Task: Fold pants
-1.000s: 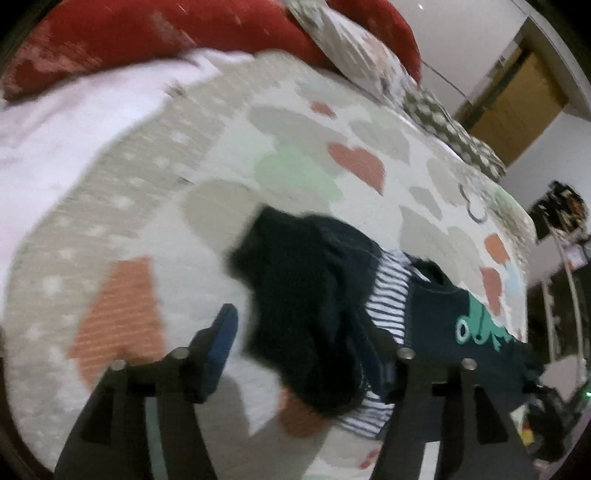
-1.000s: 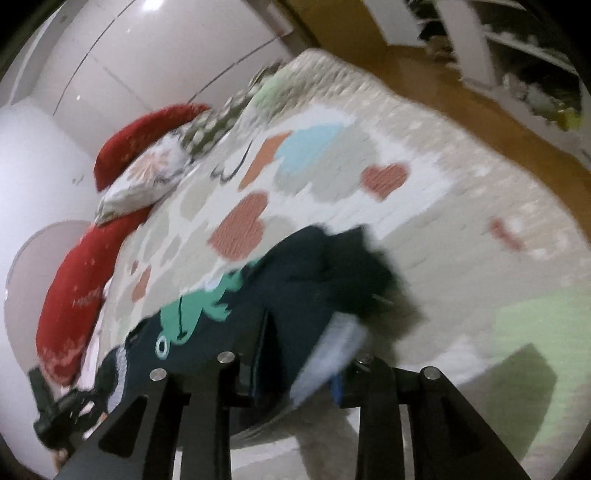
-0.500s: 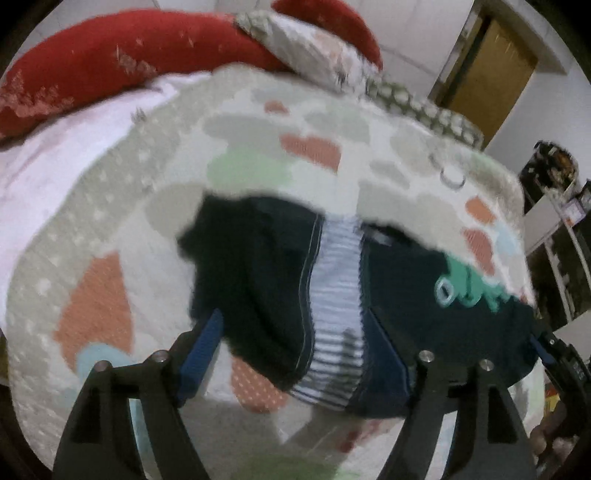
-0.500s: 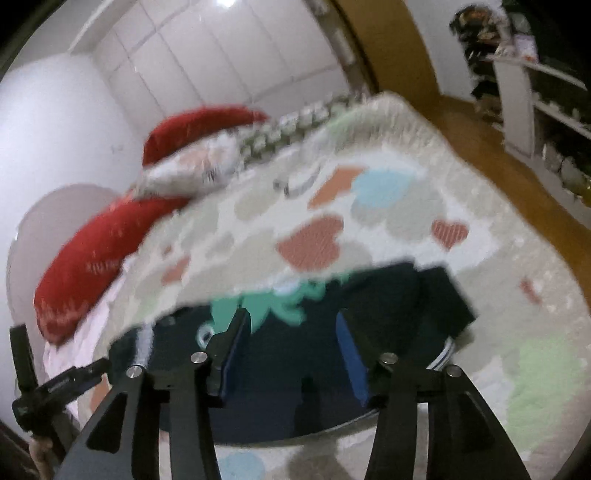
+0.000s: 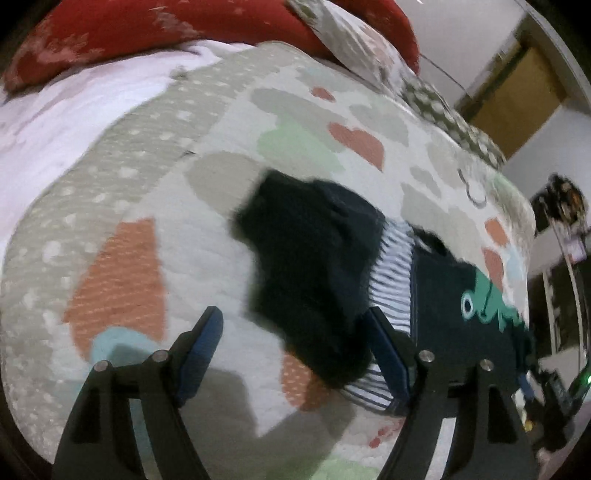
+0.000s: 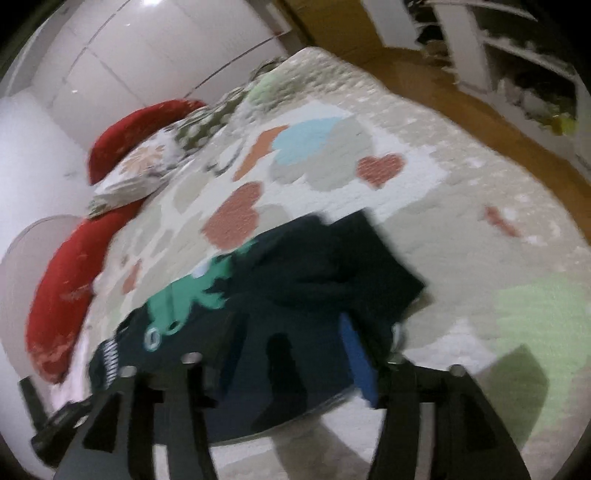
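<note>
Left tongs (image 5: 295, 343) are spread wide, nothing between the blue pads, hovering over the heart-patterned bedspread (image 5: 207, 206). Off the left finger there's bare quilt with an orange heart patch (image 5: 118, 280). Straight ahead and drifting toward the right finger lie the dark pants (image 5: 314, 266), bunched in a blurred heap; the right pad sits just beside their near edge, though contact can't be judged through the blur. Past that finger a striped band (image 5: 395, 284) shows, then a green dinosaur print (image 5: 487, 299) on the dark fabric. Red pillows (image 5: 147, 26) sit far ahead at the head of the bed.

Over to the right tongs (image 6: 291, 354): also apart, empty, with the pants (image 6: 314, 280) lying flat on the bedspread (image 6: 461, 229) directly ahead and spilling between the two fingers. The dinosaur print (image 6: 184, 302) sits ahead of the left finger, a crumpled dark fold ahead of the right one. Red pillows (image 6: 66, 288) far off to the left, wooden floor (image 6: 424, 85) beyond the bed to the right.
</note>
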A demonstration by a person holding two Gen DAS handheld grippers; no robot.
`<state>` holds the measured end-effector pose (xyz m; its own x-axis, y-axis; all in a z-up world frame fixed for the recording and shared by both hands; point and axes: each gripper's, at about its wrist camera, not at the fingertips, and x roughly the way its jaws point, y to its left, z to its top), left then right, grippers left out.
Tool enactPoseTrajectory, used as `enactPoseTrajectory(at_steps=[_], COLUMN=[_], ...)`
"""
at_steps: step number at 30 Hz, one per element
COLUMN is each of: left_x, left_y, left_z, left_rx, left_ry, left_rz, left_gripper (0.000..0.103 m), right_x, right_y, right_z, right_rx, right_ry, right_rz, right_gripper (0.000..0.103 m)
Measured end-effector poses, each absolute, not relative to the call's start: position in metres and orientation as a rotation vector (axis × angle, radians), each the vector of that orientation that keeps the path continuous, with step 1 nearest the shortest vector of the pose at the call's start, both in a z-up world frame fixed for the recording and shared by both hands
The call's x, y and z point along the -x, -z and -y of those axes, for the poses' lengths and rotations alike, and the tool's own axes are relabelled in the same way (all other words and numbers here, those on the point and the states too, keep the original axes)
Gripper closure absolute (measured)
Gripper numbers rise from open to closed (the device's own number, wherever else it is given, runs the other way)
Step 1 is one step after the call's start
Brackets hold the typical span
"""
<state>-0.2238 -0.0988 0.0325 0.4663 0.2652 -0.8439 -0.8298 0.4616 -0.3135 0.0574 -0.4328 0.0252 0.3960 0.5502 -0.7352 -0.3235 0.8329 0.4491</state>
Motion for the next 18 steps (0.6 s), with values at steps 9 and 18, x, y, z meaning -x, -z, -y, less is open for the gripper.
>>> enactPoseTrajectory(at_steps=[9,18], left_x=[0.256,0.212], left_y=[-0.048,-0.018], left_z=[0.083,0.109], left_rx=[0.913,1.023], left_ry=[-0.765,-0.533], left_rz=[-0.717,-0.826], left_gripper=[0.025,0.031], right_x=[-0.039,-0.014], right_y=[-0.069,-0.047], right_z=[0.445,0.410], right_rx=[-0.249,-0.255], right_ry=[-0.658,-0.936], right_rz=[-0.904,-1.052], right_gripper=[0.036,0.041])
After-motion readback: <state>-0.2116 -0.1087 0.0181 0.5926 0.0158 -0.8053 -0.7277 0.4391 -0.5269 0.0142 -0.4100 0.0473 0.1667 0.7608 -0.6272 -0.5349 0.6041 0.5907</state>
